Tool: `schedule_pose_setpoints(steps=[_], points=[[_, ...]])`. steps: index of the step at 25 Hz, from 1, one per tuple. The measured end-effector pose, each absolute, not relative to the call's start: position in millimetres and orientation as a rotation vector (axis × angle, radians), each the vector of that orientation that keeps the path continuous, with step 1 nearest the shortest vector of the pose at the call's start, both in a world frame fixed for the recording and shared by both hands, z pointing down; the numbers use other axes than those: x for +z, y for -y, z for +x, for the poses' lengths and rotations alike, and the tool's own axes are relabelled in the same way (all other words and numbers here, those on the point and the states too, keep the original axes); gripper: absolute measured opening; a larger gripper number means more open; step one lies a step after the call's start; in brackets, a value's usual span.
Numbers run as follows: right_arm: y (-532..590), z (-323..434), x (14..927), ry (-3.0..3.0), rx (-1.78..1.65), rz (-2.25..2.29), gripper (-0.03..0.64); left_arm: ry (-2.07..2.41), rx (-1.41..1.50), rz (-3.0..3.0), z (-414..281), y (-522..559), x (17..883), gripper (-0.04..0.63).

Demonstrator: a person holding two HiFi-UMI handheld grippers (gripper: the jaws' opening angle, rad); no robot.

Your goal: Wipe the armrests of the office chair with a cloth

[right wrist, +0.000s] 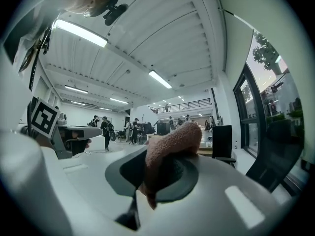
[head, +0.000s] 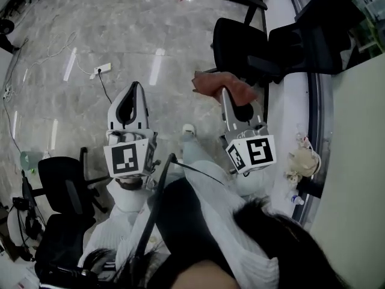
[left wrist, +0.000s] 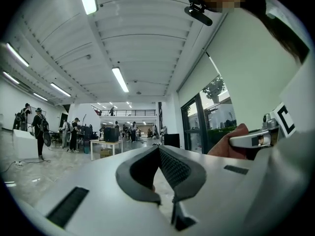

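Observation:
In the head view both grippers are held out level over the grey floor. My right gripper (head: 224, 92) is shut on a reddish-brown cloth (head: 221, 83), which bunches over its tips. The right gripper view shows the cloth (right wrist: 173, 140) pinched between the jaws of the right gripper (right wrist: 165, 156). My left gripper (head: 133, 86) is shut with nothing in it, and its pads meet in the left gripper view (left wrist: 158, 150). A black office chair (head: 240, 44) with an armrest (head: 269, 65) stands just beyond the cloth, by the desk. Neither gripper touches the chair.
A white desk (head: 355, 137) runs along the right, with a crumpled pale object (head: 304, 161) at its edge. Another black chair (head: 60, 188) stands at lower left. A power strip (head: 102, 69) and its cable lie on the floor. People stand far off in the hall (left wrist: 39, 129).

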State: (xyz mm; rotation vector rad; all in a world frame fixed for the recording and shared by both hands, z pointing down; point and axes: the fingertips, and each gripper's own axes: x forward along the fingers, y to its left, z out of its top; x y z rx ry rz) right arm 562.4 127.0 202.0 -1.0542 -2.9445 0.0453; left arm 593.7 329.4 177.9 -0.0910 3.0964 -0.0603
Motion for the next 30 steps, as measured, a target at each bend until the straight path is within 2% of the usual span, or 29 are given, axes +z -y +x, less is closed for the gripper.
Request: schedule_pose_setpoints(steps=[6, 12, 17, 25, 30], points=[[-173, 424, 219, 2.939, 0.070, -1.067, 0.023, -3.113, -0.079, -0.085, 459, -374, 194, 0.003], [-203, 275, 197, 2.963, 0.070, -1.072, 0.023, -3.062, -0.093, -0.141, 301, -394, 164, 0.003], [-207, 183, 189, 2.988, 0.069, -0.992, 0.023, -3.083, -0.116, -0.277, 191, -392, 157, 0.003], [-163, 53, 214, 3.052, 0.071, -0.538, 0.023, -3.019, -0.087, -0.738, -7, -335, 176, 0.003], [-126, -14, 225, 3.109, 0.083, 0.000, 0.023, -2.826, -0.107, -1.241, -125, -270, 184, 0.003]])
